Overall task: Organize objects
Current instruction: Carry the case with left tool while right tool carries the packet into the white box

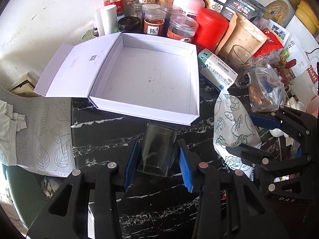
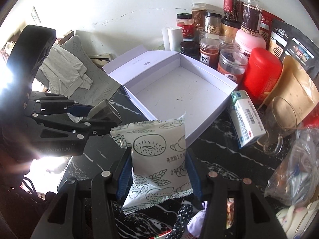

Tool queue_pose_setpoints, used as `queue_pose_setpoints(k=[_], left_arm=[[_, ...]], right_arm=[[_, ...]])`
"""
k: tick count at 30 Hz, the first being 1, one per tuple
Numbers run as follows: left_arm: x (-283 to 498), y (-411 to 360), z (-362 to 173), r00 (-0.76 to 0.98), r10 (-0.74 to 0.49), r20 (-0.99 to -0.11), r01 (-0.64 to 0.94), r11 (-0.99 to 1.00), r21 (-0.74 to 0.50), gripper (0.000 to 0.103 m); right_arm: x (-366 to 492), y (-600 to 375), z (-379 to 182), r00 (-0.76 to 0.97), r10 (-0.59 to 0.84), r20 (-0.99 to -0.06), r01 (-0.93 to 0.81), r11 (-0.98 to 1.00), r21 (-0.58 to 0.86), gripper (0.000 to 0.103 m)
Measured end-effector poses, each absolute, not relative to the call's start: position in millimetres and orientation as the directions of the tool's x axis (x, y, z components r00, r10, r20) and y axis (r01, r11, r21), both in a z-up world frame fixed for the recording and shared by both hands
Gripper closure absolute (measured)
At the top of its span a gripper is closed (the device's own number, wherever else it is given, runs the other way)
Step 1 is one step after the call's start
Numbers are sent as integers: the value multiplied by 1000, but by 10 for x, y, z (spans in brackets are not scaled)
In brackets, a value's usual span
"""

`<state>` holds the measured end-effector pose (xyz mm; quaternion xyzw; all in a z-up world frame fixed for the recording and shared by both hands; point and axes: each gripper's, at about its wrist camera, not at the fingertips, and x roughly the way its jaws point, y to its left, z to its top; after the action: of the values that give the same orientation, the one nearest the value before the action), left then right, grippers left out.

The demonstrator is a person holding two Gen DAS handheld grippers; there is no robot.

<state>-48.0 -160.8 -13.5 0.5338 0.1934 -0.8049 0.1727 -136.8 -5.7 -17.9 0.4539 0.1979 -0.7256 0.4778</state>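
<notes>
Left hand-held gripper grips a small glass tumbler; right hand-held gripper clamps a printed snack packet. Both are short of the open white box. Recommend clearing its near wall, then lowering gently.

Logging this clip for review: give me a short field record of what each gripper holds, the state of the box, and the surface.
left gripper: shut on small clear glass
right gripper: shut on white snack packet
white box: lid open, nothing inside, a few specks on its floor
surface: black marble table
behind box: jars and red canister
right of box: medicine carton, glass mug
</notes>
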Motion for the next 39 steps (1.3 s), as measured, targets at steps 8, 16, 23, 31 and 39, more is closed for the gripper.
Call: queue_pose_setpoints(k=[8,16,23,31,39], left_arm=[[-782,-1840,-272,-351,-52,-935,475,-870,-130,65],[-1111,-2126,-426,-343,-38,-938,458,-879,-132,65],[-1411,-2368,-537,-347,-38,-937,437,-891,-125,65],[-1748,-2620,-674,-354,-40,-934,420,-900,-121,65],[-2011,-2842,-851,-358,-45,-933,403,-908,-111,65]], right_arm=[[-1645,-249,-236,-124,-510,-851,870,-468,154,51],[-1956,-477,-342,-120,-509,-852,866,-474,161,51],[-2257,-659,-459,-124,-511,-851,858,-485,166,51],[-2591,-871,-577,-138,-511,-848,850,-501,164,51],[-2865,-1088,-722,-150,-503,-851,844,-513,155,51]])
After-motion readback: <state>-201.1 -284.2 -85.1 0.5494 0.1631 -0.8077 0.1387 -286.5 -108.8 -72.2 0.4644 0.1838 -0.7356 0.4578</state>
